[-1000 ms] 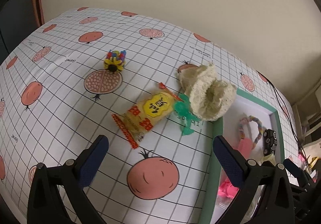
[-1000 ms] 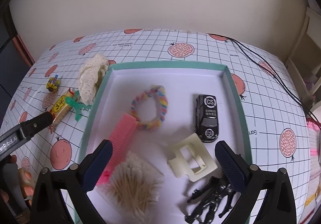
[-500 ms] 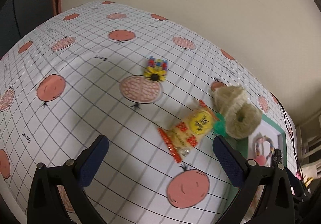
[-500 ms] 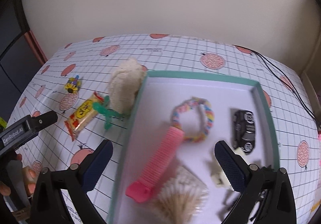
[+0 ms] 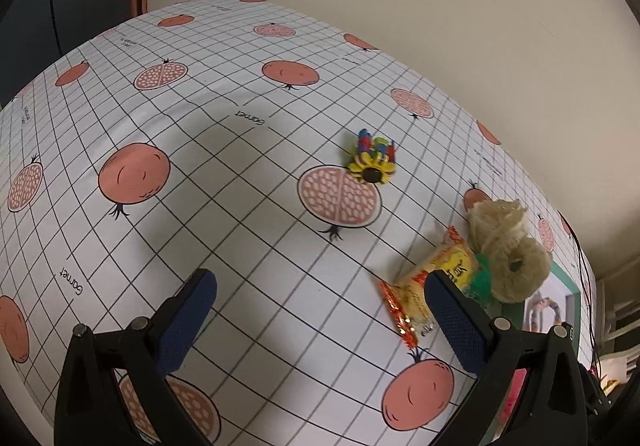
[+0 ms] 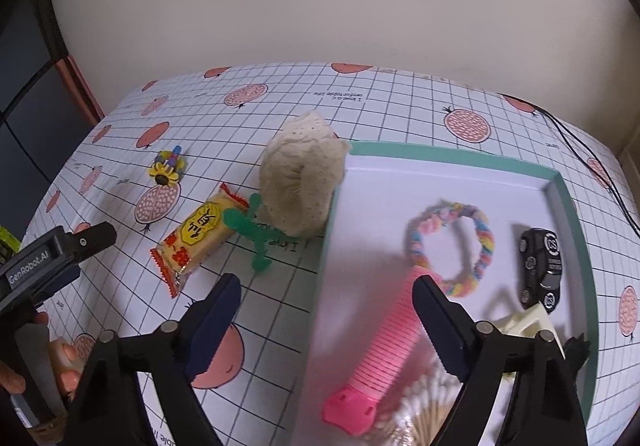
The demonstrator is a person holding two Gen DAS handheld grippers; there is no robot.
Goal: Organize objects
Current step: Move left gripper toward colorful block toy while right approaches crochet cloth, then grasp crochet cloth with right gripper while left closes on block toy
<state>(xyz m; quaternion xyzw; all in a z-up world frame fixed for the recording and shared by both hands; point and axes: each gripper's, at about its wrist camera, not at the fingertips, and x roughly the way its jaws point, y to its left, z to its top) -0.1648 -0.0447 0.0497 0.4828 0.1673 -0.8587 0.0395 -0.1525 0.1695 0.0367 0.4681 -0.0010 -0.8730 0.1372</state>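
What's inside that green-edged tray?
The tray holds a rainbow braided ring, a black toy car, a pink comb, a cream plastic piece and cotton swabs. The right gripper hides the tray's near end.

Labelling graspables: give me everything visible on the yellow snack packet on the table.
The snack packet is a small oblong pillow pack, translucent yellow film with orange-red crimped, zigzag ends and a round yellow label bearing dark characters above red printing. It looks sealed and full. It lies flat and diagonal on the tablecloth, outside the tray. A green fuzzy figure overlaps its upper end, and the cream knitted piece lies just beyond. Neither gripper touches it.
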